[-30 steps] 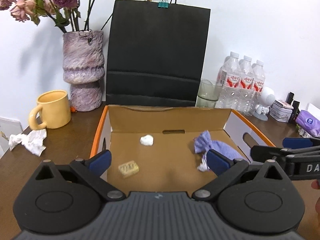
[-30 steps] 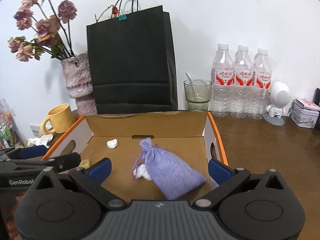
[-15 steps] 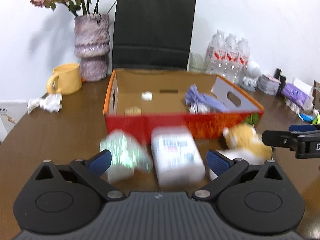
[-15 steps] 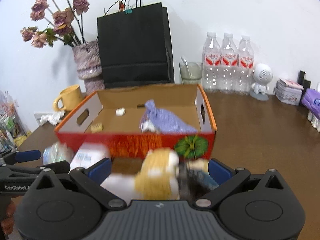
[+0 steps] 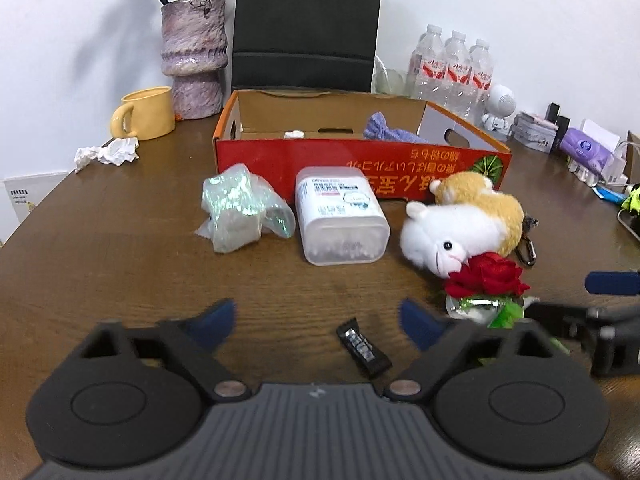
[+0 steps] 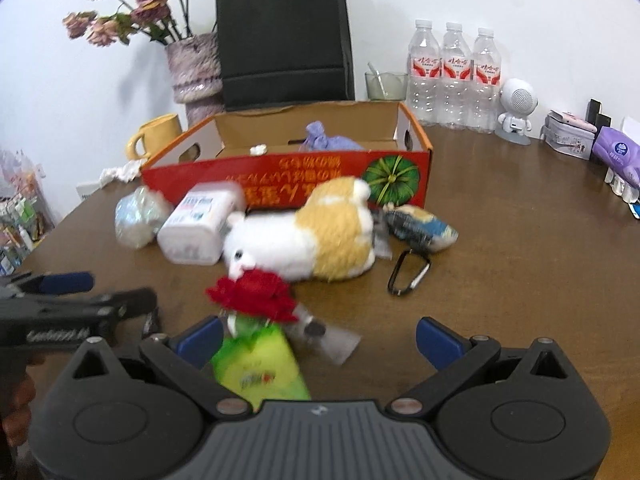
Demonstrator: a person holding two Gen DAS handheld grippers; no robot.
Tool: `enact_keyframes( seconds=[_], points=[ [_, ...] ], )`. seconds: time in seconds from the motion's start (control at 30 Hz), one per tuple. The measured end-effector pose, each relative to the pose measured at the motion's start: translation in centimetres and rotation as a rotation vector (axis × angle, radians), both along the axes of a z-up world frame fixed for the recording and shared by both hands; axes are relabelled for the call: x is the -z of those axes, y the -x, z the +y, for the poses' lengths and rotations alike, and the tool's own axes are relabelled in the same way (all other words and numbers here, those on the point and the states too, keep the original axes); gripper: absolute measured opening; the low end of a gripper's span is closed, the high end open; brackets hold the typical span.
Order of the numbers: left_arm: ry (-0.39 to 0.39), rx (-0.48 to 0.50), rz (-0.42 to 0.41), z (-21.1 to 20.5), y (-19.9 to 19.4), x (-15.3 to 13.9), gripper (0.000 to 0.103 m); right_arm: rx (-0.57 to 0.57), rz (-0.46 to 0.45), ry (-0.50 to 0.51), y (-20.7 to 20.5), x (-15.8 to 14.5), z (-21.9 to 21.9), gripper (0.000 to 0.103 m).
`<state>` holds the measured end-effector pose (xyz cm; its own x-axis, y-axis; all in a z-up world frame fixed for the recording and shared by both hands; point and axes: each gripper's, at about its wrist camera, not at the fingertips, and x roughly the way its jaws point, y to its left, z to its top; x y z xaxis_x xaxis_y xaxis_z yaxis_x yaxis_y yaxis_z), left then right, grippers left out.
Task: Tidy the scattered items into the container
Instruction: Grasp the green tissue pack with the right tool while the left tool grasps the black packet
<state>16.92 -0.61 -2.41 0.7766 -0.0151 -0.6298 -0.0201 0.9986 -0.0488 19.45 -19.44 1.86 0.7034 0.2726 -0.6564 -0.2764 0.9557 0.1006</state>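
The red cardboard box [image 5: 360, 160] [image 6: 288, 184] stands open on the table and holds a purple pouch [image 5: 390, 131]. In front of it lie a crinkled plastic bag [image 5: 240, 212], a white tub [image 5: 340, 216], a white and tan plush toy [image 5: 464, 220] [image 6: 312, 240], a red rose [image 5: 486, 276] [image 6: 252, 292], a small black packet [image 5: 362, 348], a green packet [image 6: 260, 364], a blue snack bag [image 6: 420, 226] and a carabiner [image 6: 410, 272]. My left gripper [image 5: 316, 322] is open and empty near the black packet. My right gripper [image 6: 320, 340] is open and empty near the rose.
A yellow mug [image 5: 146, 114], crumpled tissue [image 5: 108, 152], a vase [image 5: 194, 56] and a black paper bag [image 5: 306, 28] stand behind the box. Water bottles [image 6: 456, 76], a glass [image 6: 386, 86], a white figure [image 6: 516, 112] and purple tissue packs [image 6: 616, 156] are at the right.
Both grippers have pulled back from over the box, toward the near table edge. The scattered items in front of the box have come into view. Both stay open.
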Motion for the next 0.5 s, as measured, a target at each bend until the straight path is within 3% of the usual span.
enact_keyframes(
  seconds=[0.1, 0.17, 0.3, 0.37, 0.43, 0.47, 0.5],
  points=[
    [0.011, -0.002, 0.023, -0.7, 0.1, 0.7, 0.072, 0.001, 0.007, 0.003, 0.9, 0.7, 0.2, 0.103],
    [0.008, -0.001, 0.037, -1.0, 0.1, 1.1, 0.058, -0.013, 0.013, -0.001, 1.5, 1.1, 0.4, 0.102],
    [-0.032, -0.011, 0.015, -1.6, 0.4, 1.6, 0.045, -0.041, 0.001, 0.035, 1.9, 1.6, 1.5, 0.094],
    [-0.044, 0.003, 0.008, -1.7, 0.6, 1.6, 0.026, -0.066, 0.011, 0.046, 1.9, 2.0, 2.1, 0.089],
    [-0.038, 0.019, 0.007, -1.6, 0.8, 1.5, 0.012, -0.090, 0.018, 0.052, 1.9, 2.3, 2.5, 0.075],
    [-0.034, 0.028, 0.008, -1.5, 0.7, 1.5, 0.011, -0.089, -0.001, 0.073, 2.1, 2.3, 2.8, 0.069],
    [-0.032, 0.035, 0.007, -1.4, 0.8, 1.5, 0.011, -0.091, -0.016, 0.081, 2.2, 2.3, 2.9, 0.053]
  ],
)
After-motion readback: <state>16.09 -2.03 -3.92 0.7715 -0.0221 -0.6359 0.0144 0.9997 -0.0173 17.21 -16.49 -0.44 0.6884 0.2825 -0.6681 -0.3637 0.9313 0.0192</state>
